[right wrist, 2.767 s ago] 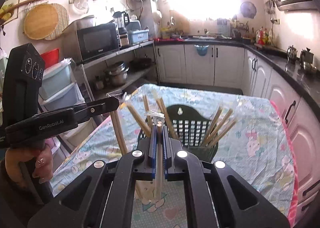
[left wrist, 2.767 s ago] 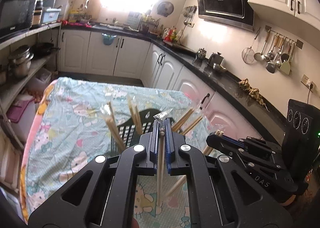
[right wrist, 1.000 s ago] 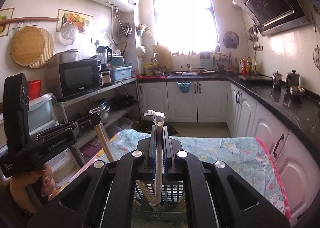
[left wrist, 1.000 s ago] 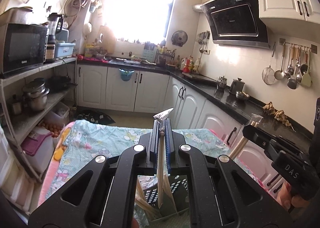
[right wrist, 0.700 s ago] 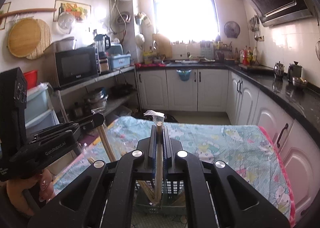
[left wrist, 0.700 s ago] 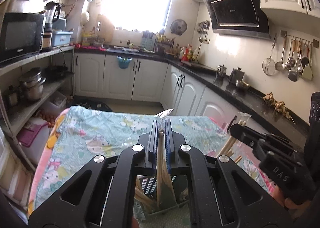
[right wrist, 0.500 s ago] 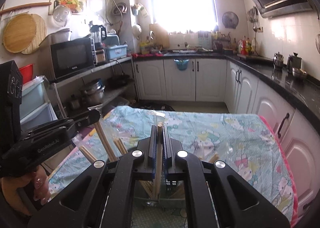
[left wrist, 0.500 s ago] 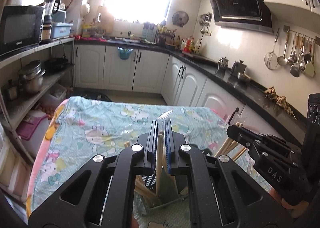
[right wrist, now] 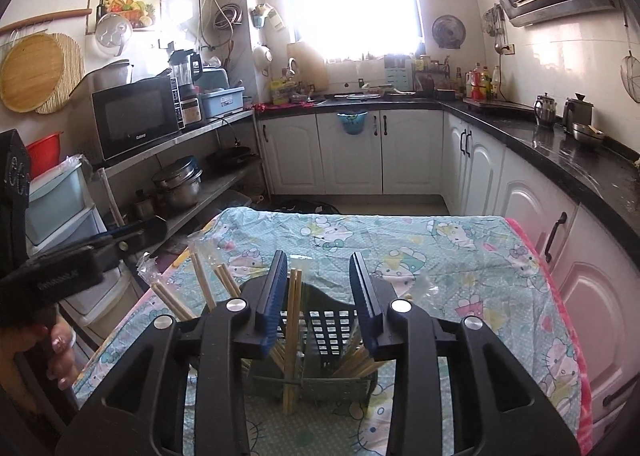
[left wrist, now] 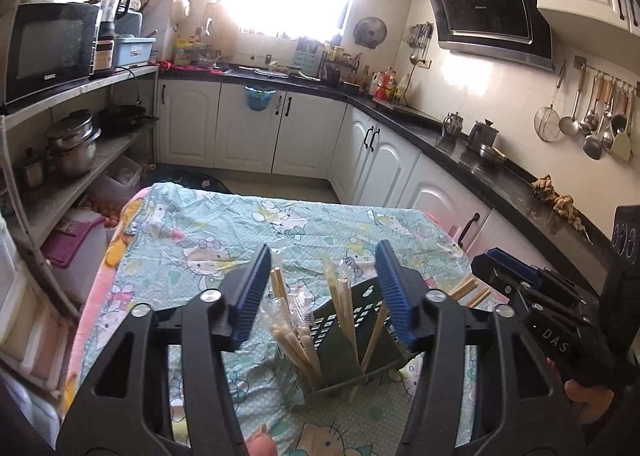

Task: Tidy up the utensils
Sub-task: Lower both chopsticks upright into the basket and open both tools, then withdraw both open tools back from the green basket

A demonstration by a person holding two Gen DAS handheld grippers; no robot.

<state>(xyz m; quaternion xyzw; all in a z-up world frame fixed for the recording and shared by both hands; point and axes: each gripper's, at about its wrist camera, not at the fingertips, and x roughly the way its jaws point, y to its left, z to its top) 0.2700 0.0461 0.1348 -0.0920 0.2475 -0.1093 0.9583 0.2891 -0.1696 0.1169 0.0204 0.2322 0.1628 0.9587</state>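
Black hand-held gripper [left wrist: 322, 288], blue ribbed pads [left wrist: 250, 292], silver screws.

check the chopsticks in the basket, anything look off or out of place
One pair of wooden chopsticks in the dark green slotted plastic basket pokes out below its front wall onto the cartoon-print tablecloth. The others lean in all directions, some in clear wrappers. Both grippers, left and right, are open.

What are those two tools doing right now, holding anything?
Left tool: open, holding nothing, above the chopstick basket.
Right tool: open, holding nothing; chopsticks stand between its fingers.
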